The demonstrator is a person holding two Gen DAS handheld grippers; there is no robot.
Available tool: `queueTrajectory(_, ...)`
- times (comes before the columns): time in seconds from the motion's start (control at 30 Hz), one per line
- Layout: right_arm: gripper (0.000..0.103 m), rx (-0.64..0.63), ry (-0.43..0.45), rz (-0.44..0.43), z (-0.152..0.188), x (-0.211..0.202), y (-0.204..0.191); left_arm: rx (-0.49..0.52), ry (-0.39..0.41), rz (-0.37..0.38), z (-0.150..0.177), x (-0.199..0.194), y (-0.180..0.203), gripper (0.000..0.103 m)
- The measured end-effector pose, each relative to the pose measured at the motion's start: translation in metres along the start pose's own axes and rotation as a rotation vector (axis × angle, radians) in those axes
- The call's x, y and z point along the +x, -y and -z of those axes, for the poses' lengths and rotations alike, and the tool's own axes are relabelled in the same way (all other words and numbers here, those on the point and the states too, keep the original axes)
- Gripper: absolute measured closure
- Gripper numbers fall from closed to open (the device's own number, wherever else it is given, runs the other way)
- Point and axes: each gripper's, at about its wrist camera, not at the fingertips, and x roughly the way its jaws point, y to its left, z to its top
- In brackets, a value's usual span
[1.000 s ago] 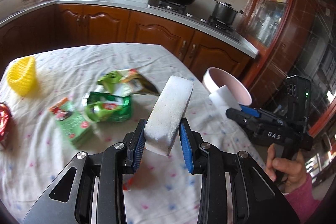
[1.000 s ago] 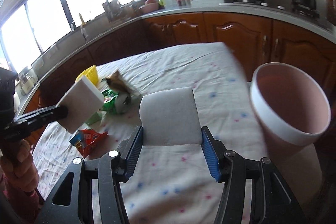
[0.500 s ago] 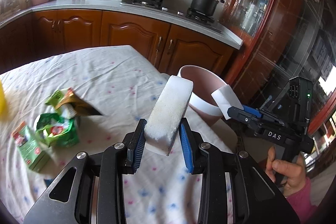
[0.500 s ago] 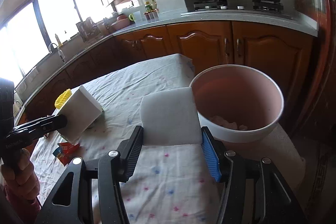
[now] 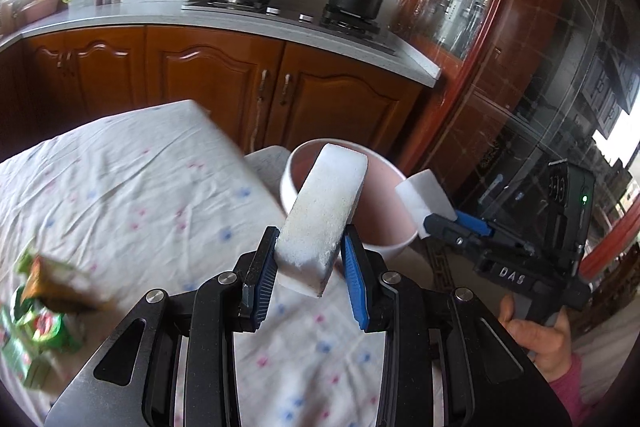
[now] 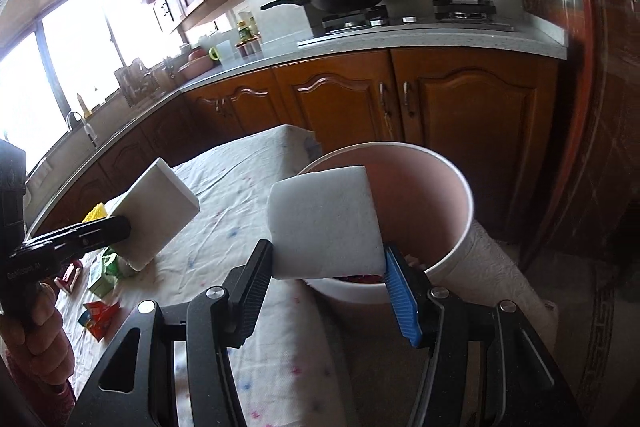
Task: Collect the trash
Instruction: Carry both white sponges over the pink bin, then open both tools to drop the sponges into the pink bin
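Both my grippers point forward and downward over the far corner of the cloth-covered surface (image 5: 132,183), each carried by a hand on a pistol-style handle; my right hand (image 5: 538,341), in a pink sleeve, shows at the lower right of the left wrist view, and my left hand (image 6: 34,331) at the lower left of the right wrist view. The left gripper (image 5: 308,261) has its jaws narrowly parted and clamped on a white sponge block (image 5: 324,219), held by its thin sides near one end, so that the block juts up and forward, tilted to the right. The right gripper (image 6: 330,291) has its jaws about half parted and pressed on the broad sides of a second white sponge block (image 6: 324,223), which stands nearly upright between the pads. The pink bin (image 6: 436,195), white on its outer wall, stands past the corner of the surface in front of the wooden cabinets; in the right wrist view the second block overlaps the bin's near rim, and some rubbish lies at the bin's bottom. In the left wrist view the first block's upper end overlaps the bin's left rim, with the right gripper's block just beside the bin's right rim. Green wrappers (image 5: 40,331) and a red wrapper (image 6: 98,317) lie on the surface, well behind both sets of jaws.
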Motion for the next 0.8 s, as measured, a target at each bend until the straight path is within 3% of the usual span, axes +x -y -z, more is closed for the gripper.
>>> queueTrajectory(0.27, 0.047, 0.011, -0.013, 0.037, -0.017, 0.011, 0.029, 0.058, -0.048, -0.02, -0.029, 0.044, 0.029, 0.073)
queueTrajectory(0.57, 0.046, 0.009, -0.058, 0.044, -0.028, 0.032, 0.051, 0.079, -0.129, -0.06, -0.038, 0.097, 0.039, 0.073)
queueTrajectory(0.73, 0.046, 0.019, -0.08, 0.044, -0.028, 0.041, 0.058, 0.081, -0.166, -0.079, -0.04, 0.116, 0.04, 0.068)
queueTrajectory(0.8, 0.043, 0.022, -0.091, 0.042, -0.028, 0.045, 0.059, 0.064, -0.178, -0.066, -0.039, 0.12, 0.037, 0.061)
